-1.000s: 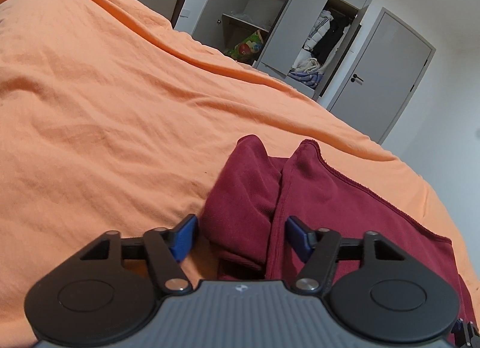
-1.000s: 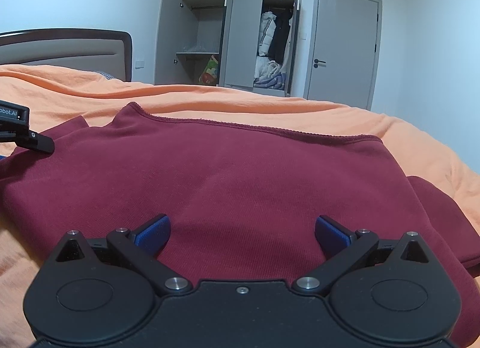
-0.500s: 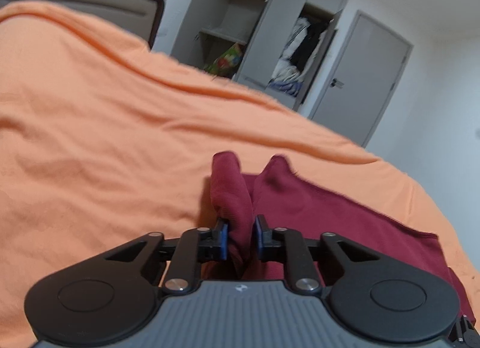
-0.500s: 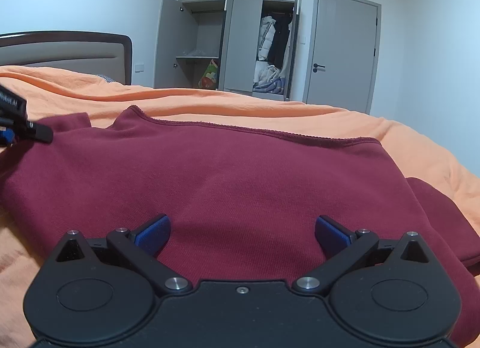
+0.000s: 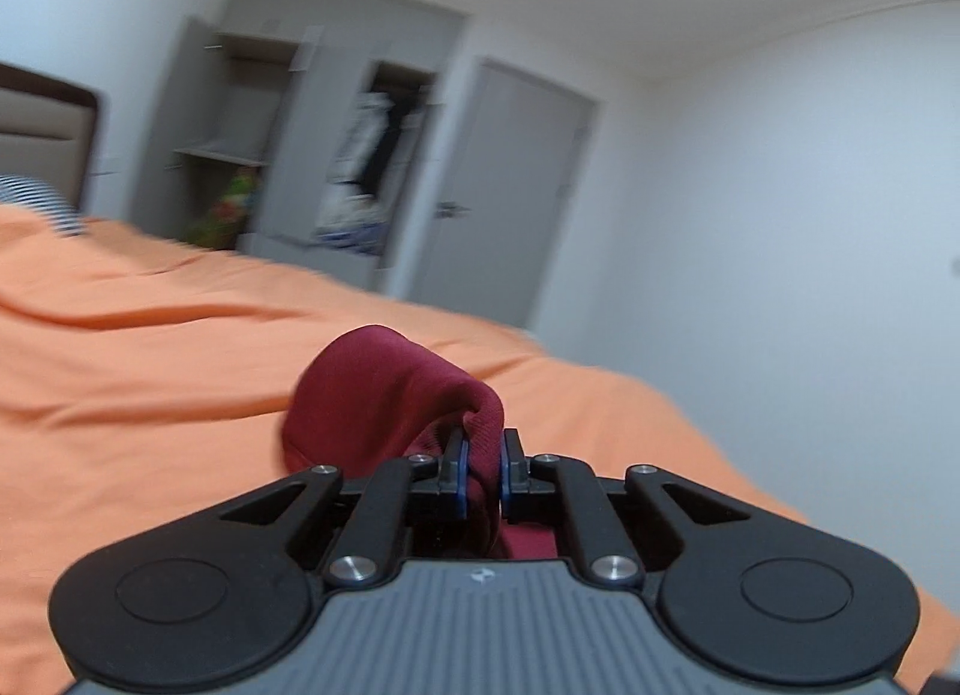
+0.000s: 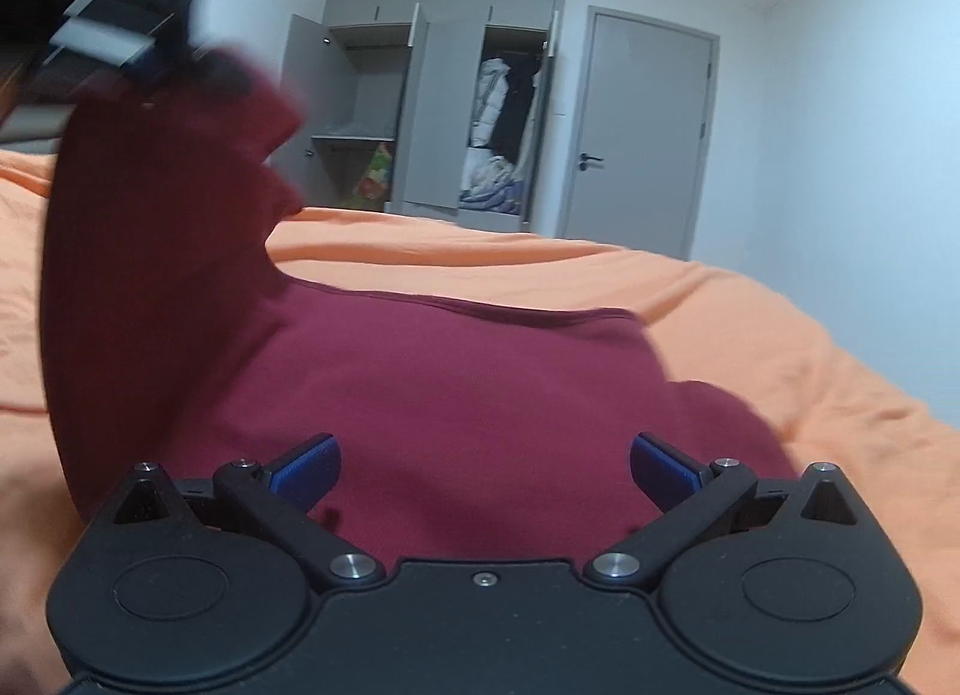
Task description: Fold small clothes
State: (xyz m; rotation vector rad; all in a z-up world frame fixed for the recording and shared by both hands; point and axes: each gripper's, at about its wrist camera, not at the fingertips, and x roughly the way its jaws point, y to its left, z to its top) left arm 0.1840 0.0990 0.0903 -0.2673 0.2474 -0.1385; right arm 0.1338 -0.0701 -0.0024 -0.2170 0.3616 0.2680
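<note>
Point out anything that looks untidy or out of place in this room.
The wardrobe doors stand open, with clothes heaped loosely at the bottom of its right section. Nothing else looks odd.

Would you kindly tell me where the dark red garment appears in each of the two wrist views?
Left wrist view: the dark red garment sits low at centre, a fold pinched in the left tongs.
Right wrist view: it fills the lower middle, its left part lifted by the left tongs at upper left.
Shared landmark: the open grey wardrobe.
</note>
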